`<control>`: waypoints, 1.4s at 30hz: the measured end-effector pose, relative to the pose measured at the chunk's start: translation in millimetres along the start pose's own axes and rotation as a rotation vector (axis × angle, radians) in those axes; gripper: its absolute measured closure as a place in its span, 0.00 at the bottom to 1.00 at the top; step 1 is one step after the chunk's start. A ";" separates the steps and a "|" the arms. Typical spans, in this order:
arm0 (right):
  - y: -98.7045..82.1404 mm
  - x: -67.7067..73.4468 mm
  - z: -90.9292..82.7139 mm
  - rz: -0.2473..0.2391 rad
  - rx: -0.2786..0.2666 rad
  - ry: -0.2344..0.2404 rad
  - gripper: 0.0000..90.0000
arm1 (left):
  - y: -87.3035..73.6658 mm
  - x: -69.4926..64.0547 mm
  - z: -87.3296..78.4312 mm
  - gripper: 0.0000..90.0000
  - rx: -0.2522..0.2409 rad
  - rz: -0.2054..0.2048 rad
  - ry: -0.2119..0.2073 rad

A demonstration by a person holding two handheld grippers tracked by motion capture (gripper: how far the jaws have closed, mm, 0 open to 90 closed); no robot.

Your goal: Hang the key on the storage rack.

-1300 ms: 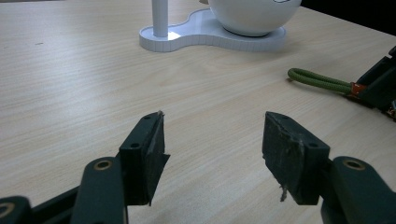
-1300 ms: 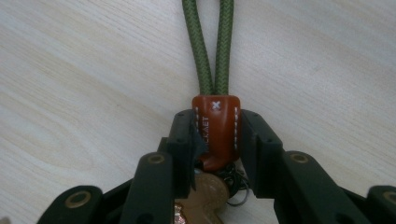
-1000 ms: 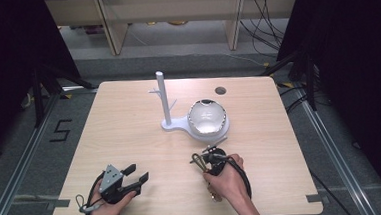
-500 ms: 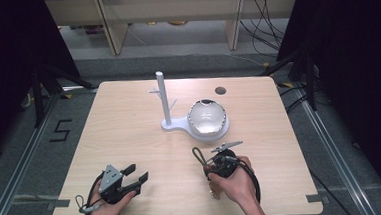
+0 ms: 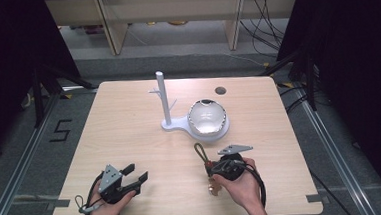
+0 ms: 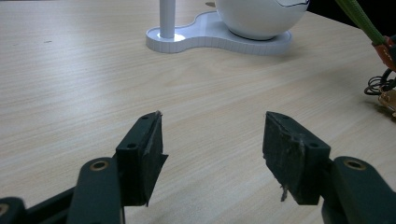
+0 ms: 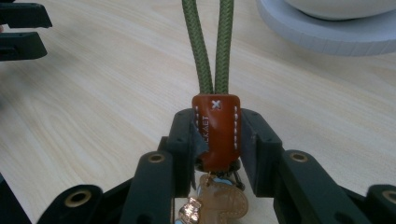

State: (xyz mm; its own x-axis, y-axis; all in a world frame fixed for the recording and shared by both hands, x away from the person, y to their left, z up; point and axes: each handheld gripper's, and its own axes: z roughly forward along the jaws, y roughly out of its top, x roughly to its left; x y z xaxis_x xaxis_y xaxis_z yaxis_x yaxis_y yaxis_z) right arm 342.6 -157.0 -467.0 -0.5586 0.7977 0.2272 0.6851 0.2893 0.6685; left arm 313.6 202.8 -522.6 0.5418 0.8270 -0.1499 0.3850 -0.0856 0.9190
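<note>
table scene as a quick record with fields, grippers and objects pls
left gripper: open, empty, low over the table's near left
right gripper: shut on keychain
keychain: brown leather tab, green cord loop pointing toward the stand
stand: white post with pegs, mid-table
bowl: on the stand's base, right of the post
table: light wood

White stand [image 5: 194, 125] with bowl [image 5: 207, 117] — on wooden table [image 5: 129, 126].

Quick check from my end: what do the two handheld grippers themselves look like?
Both are black two-jaw tools. The left gripper carries a grey three-cornered plate and trails a looped black cable; its pads are worn and frayed. The right gripper has the same grey plate, brass-coloured rivets on its jaw arms, and a black cable.
</note>
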 end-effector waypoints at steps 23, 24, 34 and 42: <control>-13.9 -0.2 -5.1 -0.078 -0.249 0.025 0.76 | 0.2 1.6 0.3 0.40 -0.024 0.024 -0.018; -13.9 -0.2 -5.1 -0.078 -0.249 0.025 0.76 | 0.4 1.8 0.4 0.40 -0.027 0.014 -0.018; -15.7 0.8 -4.6 -0.119 -0.382 0.035 0.76 | 21.9 -6.0 -5.0 0.41 -0.107 0.000 -0.061; -15.0 2.9 -3.3 -0.121 -0.424 0.060 0.76 | 39.6 -15.2 -5.1 0.46 -0.144 0.005 -0.108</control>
State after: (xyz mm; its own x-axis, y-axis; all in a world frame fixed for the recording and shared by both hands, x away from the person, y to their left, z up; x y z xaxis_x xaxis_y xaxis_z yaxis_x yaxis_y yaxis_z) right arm 329.1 -160.7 -474.0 -0.6574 0.7360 0.1617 0.3678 0.1261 0.9213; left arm 316.8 189.7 -482.1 0.6236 0.7617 -0.1760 0.2748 -0.0028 0.9615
